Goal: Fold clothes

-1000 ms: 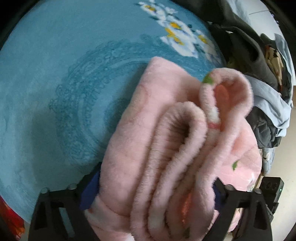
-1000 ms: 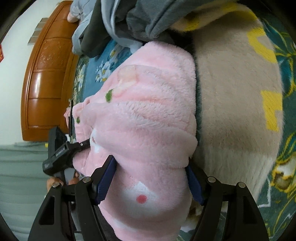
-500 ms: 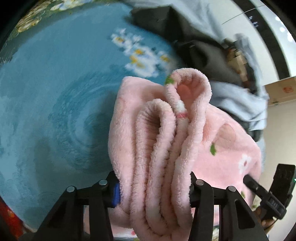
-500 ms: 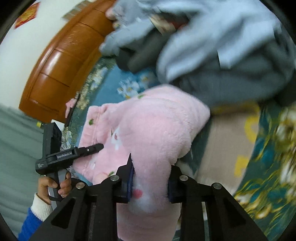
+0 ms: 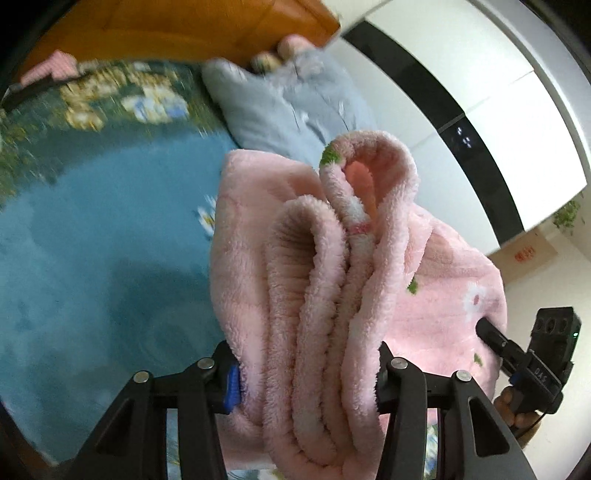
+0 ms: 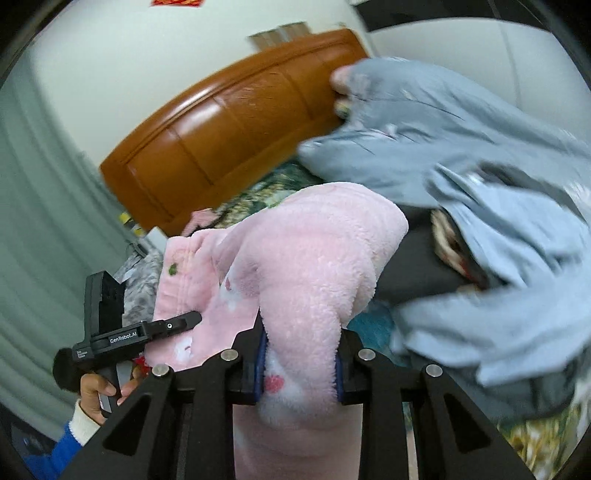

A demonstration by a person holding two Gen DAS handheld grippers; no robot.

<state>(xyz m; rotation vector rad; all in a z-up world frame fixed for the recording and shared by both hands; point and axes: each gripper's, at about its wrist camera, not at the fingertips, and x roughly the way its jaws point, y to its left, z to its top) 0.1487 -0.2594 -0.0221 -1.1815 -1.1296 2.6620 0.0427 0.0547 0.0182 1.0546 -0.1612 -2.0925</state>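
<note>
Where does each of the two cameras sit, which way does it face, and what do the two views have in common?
Left wrist: sits on the left gripper, looking along its fingers at the bunched pink fleece garment, the blue bedspread and a wooden headboard; the right gripper and its hand show at the right edge.
Right wrist: sits on the right gripper, facing the headboard and a pile of grey-blue clothes; the left gripper, hand and blue sleeve show lower left.
Shared: the pink garment, headboard, pile.
</note>
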